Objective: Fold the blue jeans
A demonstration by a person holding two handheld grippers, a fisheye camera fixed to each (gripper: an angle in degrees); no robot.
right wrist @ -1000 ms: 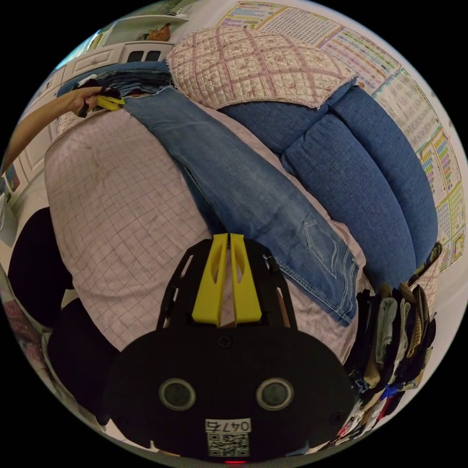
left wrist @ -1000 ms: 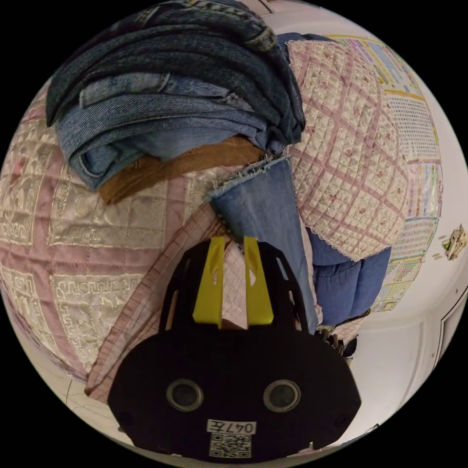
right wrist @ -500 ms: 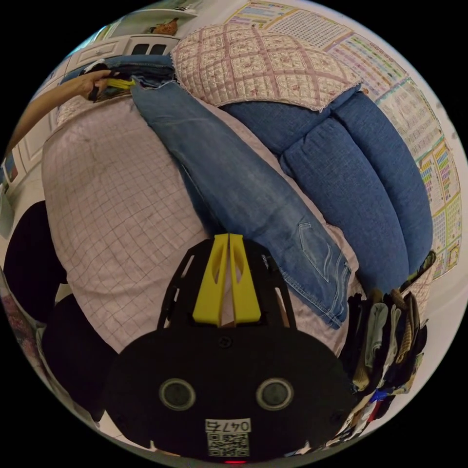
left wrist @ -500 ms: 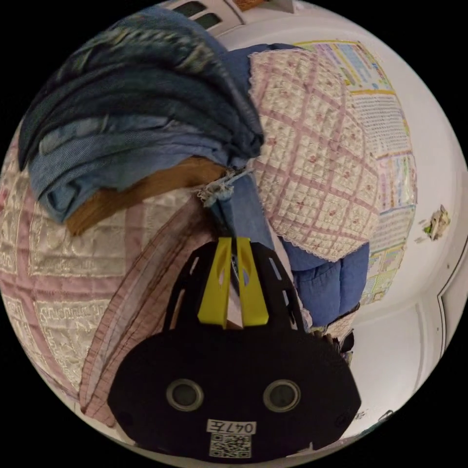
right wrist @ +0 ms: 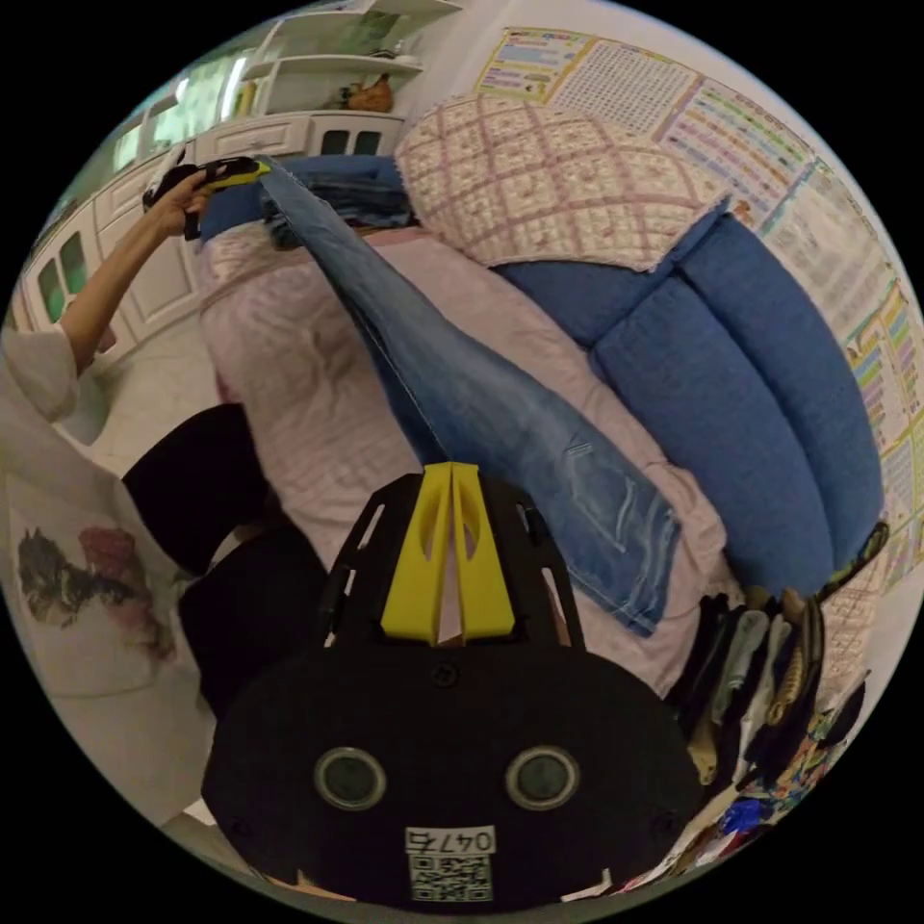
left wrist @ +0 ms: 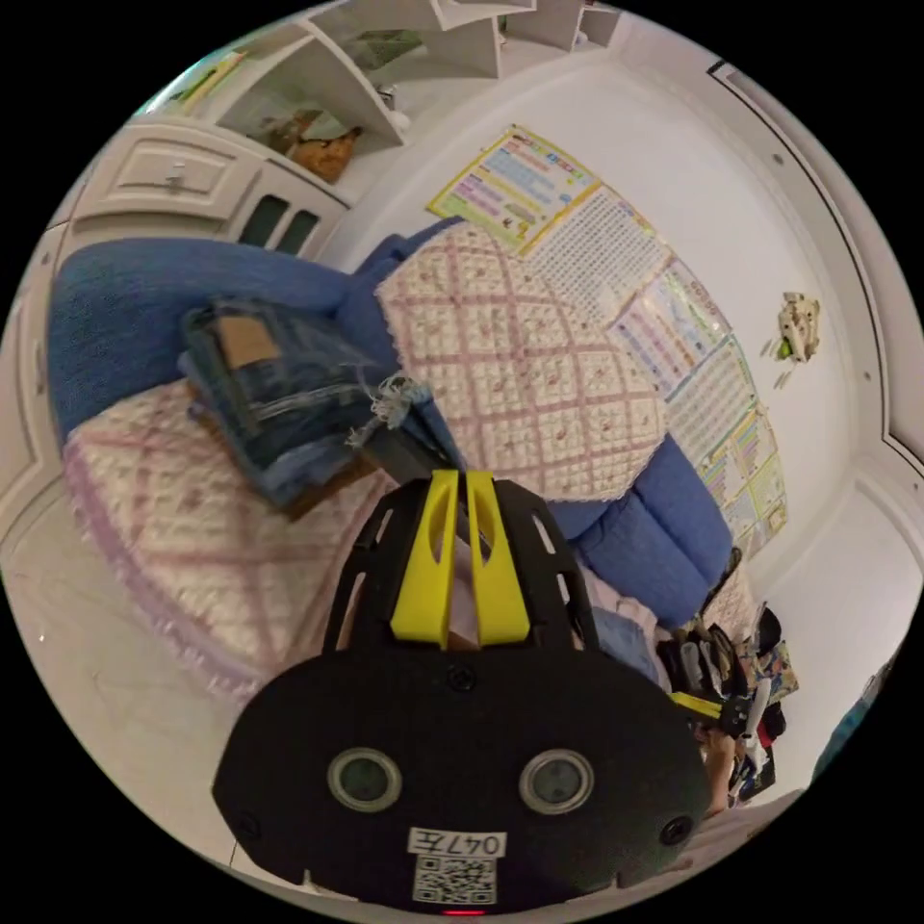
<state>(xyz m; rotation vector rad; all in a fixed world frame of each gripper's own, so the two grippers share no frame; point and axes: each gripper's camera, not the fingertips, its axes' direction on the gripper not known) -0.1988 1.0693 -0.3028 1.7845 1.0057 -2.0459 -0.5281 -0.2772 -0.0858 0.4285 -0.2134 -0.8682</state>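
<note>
The blue jeans hang stretched in the air over the pink checked sheet, running from one gripper to the other. In the right gripper view my right gripper is shut on the jeans' near edge by the waist, and the pocket end droops to its right. My left gripper, held in a hand at the far end, grips the leg end. In the left gripper view that gripper is shut on dark denim just below the frayed hem. The right gripper shows small at the lower right.
A stack of folded jeans lies on a quilted cover beyond the hem. A quilted pillow leans on blue back cushions. Mixed clothes hang at the sofa's end. The person's dark-clad legs are beside the seat; white cabinets stand behind.
The left gripper has shut on the hem and lifted it away from the folded stack. Both grippers have risen, so the jeans now hang off the sheet instead of lying on it.
</note>
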